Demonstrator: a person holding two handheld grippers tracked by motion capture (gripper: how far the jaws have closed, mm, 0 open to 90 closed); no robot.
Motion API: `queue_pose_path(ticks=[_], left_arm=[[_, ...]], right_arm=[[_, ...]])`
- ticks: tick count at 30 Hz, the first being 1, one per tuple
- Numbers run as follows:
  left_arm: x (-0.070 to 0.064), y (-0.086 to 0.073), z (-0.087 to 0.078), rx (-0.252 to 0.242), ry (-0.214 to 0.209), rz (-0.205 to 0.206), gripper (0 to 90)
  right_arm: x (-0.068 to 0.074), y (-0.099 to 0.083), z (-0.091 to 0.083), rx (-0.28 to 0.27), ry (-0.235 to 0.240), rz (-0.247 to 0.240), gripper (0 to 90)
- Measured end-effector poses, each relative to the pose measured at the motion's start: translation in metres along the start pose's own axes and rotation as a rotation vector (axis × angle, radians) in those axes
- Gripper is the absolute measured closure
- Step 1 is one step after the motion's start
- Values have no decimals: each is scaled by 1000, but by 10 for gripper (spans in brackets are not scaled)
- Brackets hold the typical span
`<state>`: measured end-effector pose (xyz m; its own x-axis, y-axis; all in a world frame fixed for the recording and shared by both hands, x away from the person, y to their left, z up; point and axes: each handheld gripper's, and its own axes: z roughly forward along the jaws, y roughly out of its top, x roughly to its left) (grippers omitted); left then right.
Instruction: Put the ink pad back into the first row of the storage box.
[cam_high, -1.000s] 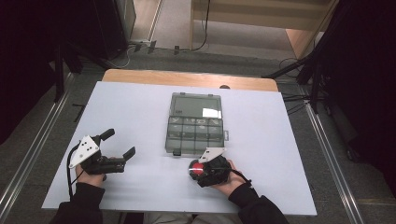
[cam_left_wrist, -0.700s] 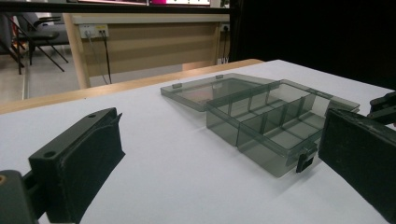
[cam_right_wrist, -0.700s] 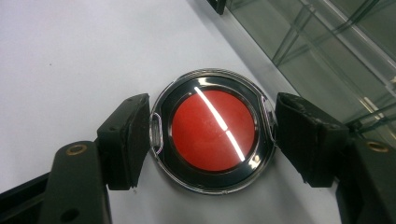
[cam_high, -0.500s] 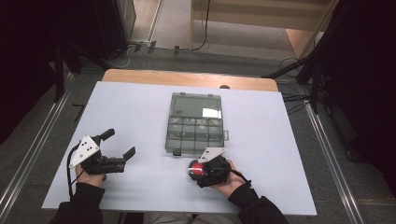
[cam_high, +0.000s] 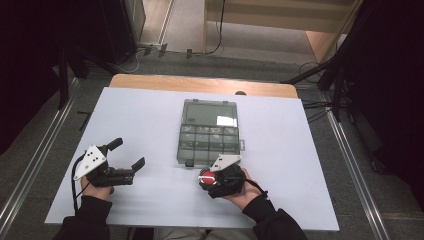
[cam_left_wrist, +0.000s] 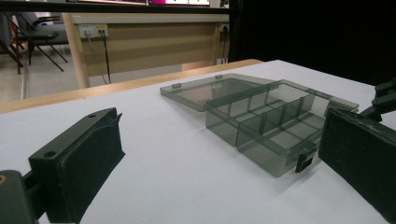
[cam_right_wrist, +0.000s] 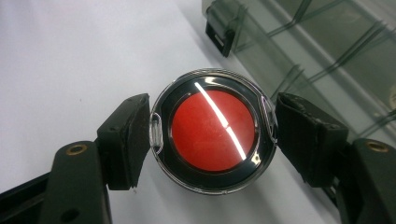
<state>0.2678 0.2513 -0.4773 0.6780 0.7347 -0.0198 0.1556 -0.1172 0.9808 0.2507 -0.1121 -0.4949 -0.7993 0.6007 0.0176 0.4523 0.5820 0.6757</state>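
Right gripper (cam_right_wrist: 212, 133): your jaws are clamped on a round case (cam_right_wrist: 212, 130), one pad on each side of its clear rim; it has a black ring and a red centre, with a streak of glare across the lid. From above, this gripper (cam_high: 210, 176) sits in your right hand (cam_high: 239, 185) at the table's near edge, just in front of the box.
Round case: held just above the white table (cam_right_wrist: 70, 56); whether it touches the surface, I can't quite tell.
Left gripper (cam_high: 127, 155): your jaws stand wide apart, grasping nothing, low over the table well left of the box. Your left hand (cam_high: 95, 187) holds it near the front edge.
Box (cam_high: 209, 132): smoky clear plastic, open, near the table's middle. The divided tray lies nearer you, the lid (cam_high: 210, 112) flat beyond it. A black latch (cam_left_wrist: 304, 163) hangs on the tray's front wall.
Compartments: small items seem to lie in a few, too small to name.
Far side: a bare wooden strip (cam_high: 200, 84) along the table's far edge, then grey floor with cables.
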Motion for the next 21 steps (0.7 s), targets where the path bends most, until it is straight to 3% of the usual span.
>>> queue_pose_path(ticks=[11,21], left_arm=[[0,0,0,2,0,1,0],[0,0,0,0,-3,-1,0]], right_arm=[[-8,11,-7,-42,-24,21,309],[-15,28,-15,-60,-46,12,310]])
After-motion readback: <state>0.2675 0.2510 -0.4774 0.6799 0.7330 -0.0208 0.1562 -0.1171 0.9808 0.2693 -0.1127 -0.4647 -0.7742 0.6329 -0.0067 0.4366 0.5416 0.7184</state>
